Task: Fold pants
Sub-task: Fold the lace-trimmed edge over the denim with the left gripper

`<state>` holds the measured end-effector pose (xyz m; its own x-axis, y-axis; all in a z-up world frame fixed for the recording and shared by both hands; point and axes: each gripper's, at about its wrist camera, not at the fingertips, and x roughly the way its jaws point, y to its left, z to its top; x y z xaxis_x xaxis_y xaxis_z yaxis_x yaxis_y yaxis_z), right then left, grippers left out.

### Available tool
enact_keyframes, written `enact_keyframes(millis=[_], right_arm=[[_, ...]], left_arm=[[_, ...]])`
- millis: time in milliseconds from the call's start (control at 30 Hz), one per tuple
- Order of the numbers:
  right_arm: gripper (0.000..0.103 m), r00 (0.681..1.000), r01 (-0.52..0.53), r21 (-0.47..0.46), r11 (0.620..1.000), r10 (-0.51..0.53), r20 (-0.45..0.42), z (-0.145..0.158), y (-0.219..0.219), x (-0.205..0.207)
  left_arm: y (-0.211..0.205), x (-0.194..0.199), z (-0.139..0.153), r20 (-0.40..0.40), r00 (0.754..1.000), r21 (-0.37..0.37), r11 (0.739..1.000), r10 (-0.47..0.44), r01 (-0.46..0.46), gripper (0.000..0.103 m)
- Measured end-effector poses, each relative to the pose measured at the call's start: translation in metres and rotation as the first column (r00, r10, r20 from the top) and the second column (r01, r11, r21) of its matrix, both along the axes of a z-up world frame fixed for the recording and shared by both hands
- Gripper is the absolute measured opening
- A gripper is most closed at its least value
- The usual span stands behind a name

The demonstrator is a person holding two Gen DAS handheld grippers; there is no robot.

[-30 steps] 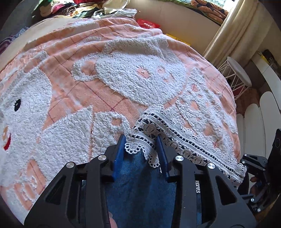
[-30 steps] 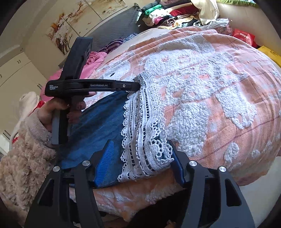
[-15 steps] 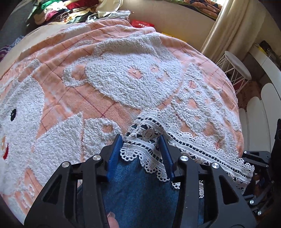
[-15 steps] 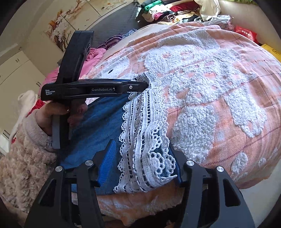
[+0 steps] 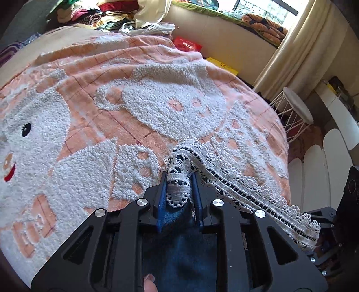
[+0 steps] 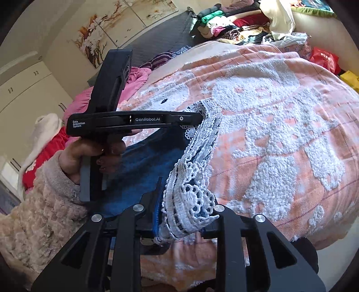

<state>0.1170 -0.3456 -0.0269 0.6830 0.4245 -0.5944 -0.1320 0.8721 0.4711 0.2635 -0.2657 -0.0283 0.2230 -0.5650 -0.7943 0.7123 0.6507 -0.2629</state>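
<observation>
The pants are blue denim [image 5: 179, 247] with a white lace hem [image 5: 242, 191]. They lie at the near edge of a peach and white fleece blanket [image 5: 112, 112] on a bed. My left gripper [image 5: 179, 191] is shut on one end of the lace hem. My right gripper [image 6: 186, 213] is shut on the other end of the lace hem [image 6: 197, 157], with the denim [image 6: 143, 161] to its left. The left gripper's body [image 6: 134, 120] shows in the right wrist view, held by a hand in a fuzzy sleeve.
A pile of clothes [image 5: 101, 15] lies at the far end of the bed. A red bag [image 5: 187, 43] and a yellow item [image 5: 222, 65] sit at the far edge. A white wire stool [image 5: 296, 107] stands right of the bed. Pink bedding [image 6: 76, 101] lies to the left.
Both grippers have closed from wide open onto the lace hem, bunching it between the fingers. The hem has lifted a little off the blanket.
</observation>
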Motion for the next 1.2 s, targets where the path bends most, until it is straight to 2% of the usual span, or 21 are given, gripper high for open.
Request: enact_keyframes(millis=[167, 367, 500, 567, 667, 733, 800, 833, 867, 967, 1033, 1100, 1200], right_arm=[[0.023, 0.996, -0.056, -0.058, 0.997, 0.059, 0.064, 0.030, 0.033, -0.003], [0.023, 0.979, -0.160, -0.111, 0.981, 0.172, 0.110, 0.057, 0.091, -0.003], [0.023, 0.960, -0.247, -0.142, 0.959, 0.262, 0.103, 0.059, 0.135, 0.005], [0.023, 0.948, -0.292, -0.162, 0.943, 0.307, 0.079, 0.054, 0.159, 0.009], [0.023, 0.931, -0.348, -0.195, 0.917, 0.362, 0.042, 0.041, 0.190, 0.011], [0.023, 0.918, -0.381, -0.237, 0.894, 0.397, 0.021, 0.031, 0.211, 0.008], [0.023, 0.906, -0.410, -0.261, 0.874, 0.423, -0.007, 0.021, 0.228, 0.009], [0.023, 0.900, -0.424, -0.265, 0.866, 0.435, -0.021, 0.014, 0.235, 0.009], [0.023, 0.895, -0.435, -0.272, 0.858, 0.444, -0.030, 0.009, 0.241, 0.008], [0.023, 0.886, -0.456, -0.293, 0.840, 0.458, -0.065, -0.008, 0.255, 0.007], [0.023, 0.883, -0.465, -0.285, 0.838, 0.462, -0.083, -0.016, 0.259, 0.007], [0.023, 0.882, -0.467, -0.288, 0.836, 0.464, -0.080, -0.019, 0.259, 0.005], [0.023, 0.884, -0.464, -0.269, 0.844, 0.463, -0.073, -0.017, 0.256, 0.005]], left_arm=[[0.043, -0.006, 0.032, 0.020, 0.999, -0.105, 0.994, 0.040, -0.038, 0.014], [0.110, -0.022, 0.056, 0.066, 0.990, -0.164, 0.980, 0.125, -0.113, 0.009], [0.149, -0.030, 0.052, 0.065, 0.982, -0.186, 0.969, 0.176, -0.161, 0.009], [0.167, -0.031, 0.043, 0.031, 0.977, -0.196, 0.960, 0.210, -0.200, 0.009], [0.195, -0.033, 0.029, -0.020, 0.961, -0.200, 0.941, 0.275, -0.273, 0.009], [0.219, -0.037, 0.023, -0.056, 0.943, -0.220, 0.917, 0.328, -0.332, 0.011], [0.246, -0.040, 0.017, -0.103, 0.915, -0.240, 0.883, 0.389, -0.403, 0.023], [0.260, -0.043, 0.015, -0.133, 0.901, -0.269, 0.860, 0.413, -0.434, 0.036], [0.274, -0.044, 0.012, -0.176, 0.889, -0.303, 0.836, 0.423, -0.458, 0.045], [0.306, -0.048, 0.001, -0.293, 0.853, -0.364, 0.774, 0.433, -0.518, 0.061], [0.314, -0.050, -0.002, -0.320, 0.836, -0.363, 0.758, 0.445, -0.542, 0.065], [0.318, -0.048, -0.005, -0.338, 0.823, -0.346, 0.753, 0.456, -0.559, 0.066], [0.311, -0.042, -0.008, -0.340, 0.816, -0.295, 0.771, 0.467, -0.564, 0.068]])
